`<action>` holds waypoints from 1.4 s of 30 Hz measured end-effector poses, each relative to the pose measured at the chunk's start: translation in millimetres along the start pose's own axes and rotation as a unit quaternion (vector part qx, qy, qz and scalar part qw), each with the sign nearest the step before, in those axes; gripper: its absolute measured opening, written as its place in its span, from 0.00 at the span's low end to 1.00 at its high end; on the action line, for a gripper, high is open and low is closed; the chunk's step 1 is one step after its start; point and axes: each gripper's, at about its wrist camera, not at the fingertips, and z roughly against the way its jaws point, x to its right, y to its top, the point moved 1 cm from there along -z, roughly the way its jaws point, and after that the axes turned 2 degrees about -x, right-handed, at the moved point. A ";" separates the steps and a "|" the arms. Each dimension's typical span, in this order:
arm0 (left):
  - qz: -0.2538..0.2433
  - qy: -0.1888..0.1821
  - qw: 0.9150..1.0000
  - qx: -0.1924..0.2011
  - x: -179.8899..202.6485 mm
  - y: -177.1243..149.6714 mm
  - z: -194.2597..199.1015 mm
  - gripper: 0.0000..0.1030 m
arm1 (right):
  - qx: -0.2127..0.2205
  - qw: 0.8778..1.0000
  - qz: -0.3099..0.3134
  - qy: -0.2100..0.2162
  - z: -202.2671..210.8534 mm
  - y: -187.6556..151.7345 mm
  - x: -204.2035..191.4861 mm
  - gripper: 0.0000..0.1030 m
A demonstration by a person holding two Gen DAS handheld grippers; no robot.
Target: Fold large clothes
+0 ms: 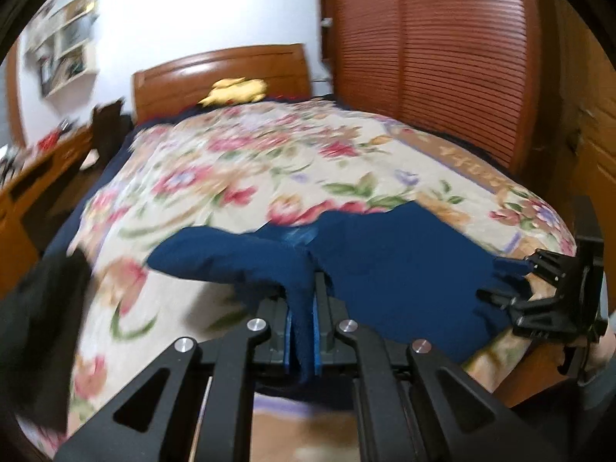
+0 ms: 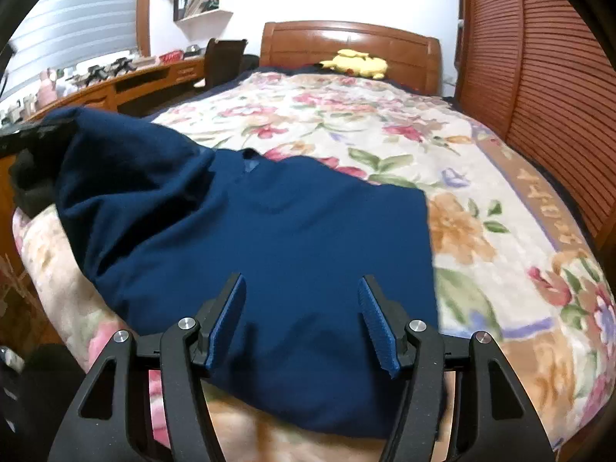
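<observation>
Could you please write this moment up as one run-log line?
left hand-held gripper: shut on navy garment, edge raised | right hand-held gripper: open over garment | surface: floral bedspread

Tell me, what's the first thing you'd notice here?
The big navy blue garment spread at the near end of the flowery bedspread. The left hand-held gripper pinches one side of it up off the bed. Far off, a yellow plush toy lies by the wooden headboard.

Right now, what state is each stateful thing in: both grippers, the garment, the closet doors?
left gripper: shut on a pinch of cloth
right gripper: open, empty, over the cloth
navy garment: partly folded, left side lifted
louvered closet doors: closed
</observation>
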 end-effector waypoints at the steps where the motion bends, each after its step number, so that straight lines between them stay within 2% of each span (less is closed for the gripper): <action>1: -0.010 -0.005 1.000 0.001 10.4 8.8 -2.6 0.02 | 0.002 1.000 -0.004 -0.003 4.1 -1.2 5.3 0.58; 7: -0.057 -0.074 0.996 0.005 90.2 55.7 -13.3 0.02 | 0.012 0.999 -0.031 -0.039 26.5 -5.5 37.4 0.51; 11: -0.083 -0.099 0.992 0.000 129.4 64.8 -17.3 0.02 | 0.023 0.996 -0.065 -0.050 42.9 -6.9 58.0 0.50; 14: -0.092 -0.110 0.990 -0.012 139.4 60.4 -23.4 0.04 | 0.026 0.994 -0.088 -0.056 49.9 -6.2 70.2 0.50; 17: -0.087 -0.130 0.987 -0.036 134.5 51.9 -28.3 0.08 | 0.032 0.992 -0.100 -0.063 52.9 -1.7 73.6 0.49; 20: -0.089 -0.147 0.984 -0.042 124.6 41.8 -28.7 0.15 | 0.023 0.994 -0.084 -0.069 51.1 -4.9 67.7 0.49; 25: -0.084 -0.178 0.980 -0.016 108.5 29.7 -12.1 0.37 | 0.007 0.994 -0.068 -0.085 49.2 -18.9 65.4 0.49; 29: -0.074 -0.198 0.977 0.008 91.2 23.5 9.5 0.43 | 0.016 0.994 -0.062 -0.090 58.8 -19.2 56.5 0.49; 34: -0.058 -0.181 0.981 0.034 57.3 10.4 23.7 0.51 | 0.028 0.992 -0.063 -0.101 68.5 -6.7 43.3 0.49; 37: -0.047 -0.173 0.983 0.029 34.8 -0.4 17.9 0.52 | 0.037 0.991 -0.057 -0.114 73.8 4.1 37.0 0.49; 42: -0.034 -0.143 0.989 0.023 0.9 -17.6 1.2 0.52 | 0.042 0.993 -0.050 -0.098 65.6 30.5 28.1 0.50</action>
